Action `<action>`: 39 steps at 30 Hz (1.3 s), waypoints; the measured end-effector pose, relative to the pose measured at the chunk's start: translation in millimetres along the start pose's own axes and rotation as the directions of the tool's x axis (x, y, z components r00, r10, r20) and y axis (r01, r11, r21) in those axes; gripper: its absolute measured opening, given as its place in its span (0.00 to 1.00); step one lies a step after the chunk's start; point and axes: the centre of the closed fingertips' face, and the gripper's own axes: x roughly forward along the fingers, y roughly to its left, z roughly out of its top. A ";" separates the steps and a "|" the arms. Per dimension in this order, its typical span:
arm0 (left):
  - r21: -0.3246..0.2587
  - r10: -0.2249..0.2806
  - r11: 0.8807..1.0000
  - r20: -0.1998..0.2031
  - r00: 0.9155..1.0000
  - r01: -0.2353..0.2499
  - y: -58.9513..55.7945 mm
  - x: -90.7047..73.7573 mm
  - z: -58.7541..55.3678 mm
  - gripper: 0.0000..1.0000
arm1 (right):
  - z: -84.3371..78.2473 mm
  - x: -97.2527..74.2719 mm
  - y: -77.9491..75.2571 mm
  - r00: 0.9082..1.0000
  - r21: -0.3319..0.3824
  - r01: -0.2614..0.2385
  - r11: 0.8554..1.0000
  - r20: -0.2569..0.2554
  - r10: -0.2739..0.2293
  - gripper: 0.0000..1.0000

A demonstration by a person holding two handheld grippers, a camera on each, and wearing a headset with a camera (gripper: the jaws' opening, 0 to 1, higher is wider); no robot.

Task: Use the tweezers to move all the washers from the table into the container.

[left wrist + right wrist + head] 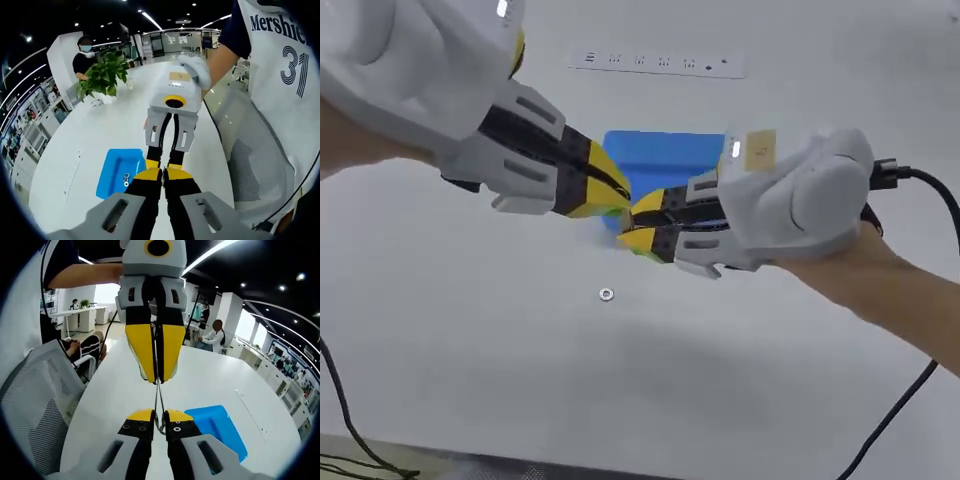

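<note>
We see two hand-held grippers meeting tip to tip above a white table (740,360). In the head view the left hand-held gripper (612,188) comes in from 10 o'clock and the right hand-held gripper (638,226) from 3 o'clock, a hand behind it.

In the right gripper view the tweezers (158,390), a thin pair of metal strips, run straight between the two grippers. The left one's yellow jaws are pressed together on the upper part. The right one's own jaws are drawn in tight around the lower end. So both have hold of the tweezers, and neither carries a washer that we can see.

A blue container (665,158) sits on the table at 12 o'clock from the meeting tips, just behind them. In the left gripper view a few washers (125,179) lie inside it, near its closer edge.

One washer (606,294) lies flat on the bare table at 6 o'clock from the tips, apart from the container and from both grippers.

We judge the task partly done: some washers are in, at least this one is left. The tweezers look as though they are being passed or re-seated between the grippers, not yet lowered to the washer.
</note>
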 end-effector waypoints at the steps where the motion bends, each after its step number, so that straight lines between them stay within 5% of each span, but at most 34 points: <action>1: 0.010 0.002 1.000 0.001 1.000 -0.002 2.7 -0.3 1.6 0.06 | 1.5 -2.0 -3.9 1.000 -0.006 0.007 1.000 0.001 -0.007 0.10; 19: 0.088 -0.011 0.996 0.000 1.000 0.011 63.9 13.8 18.9 0.06 | -4.5 -11.9 -70.4 0.994 -0.011 0.110 0.994 0.005 -0.110 0.10; 39: 0.004 -0.066 0.998 -0.024 0.998 0.066 99.0 63.1 -23.6 0.06 | -67.8 23.8 -104.7 0.996 0.077 0.087 0.993 -0.036 -0.085 0.10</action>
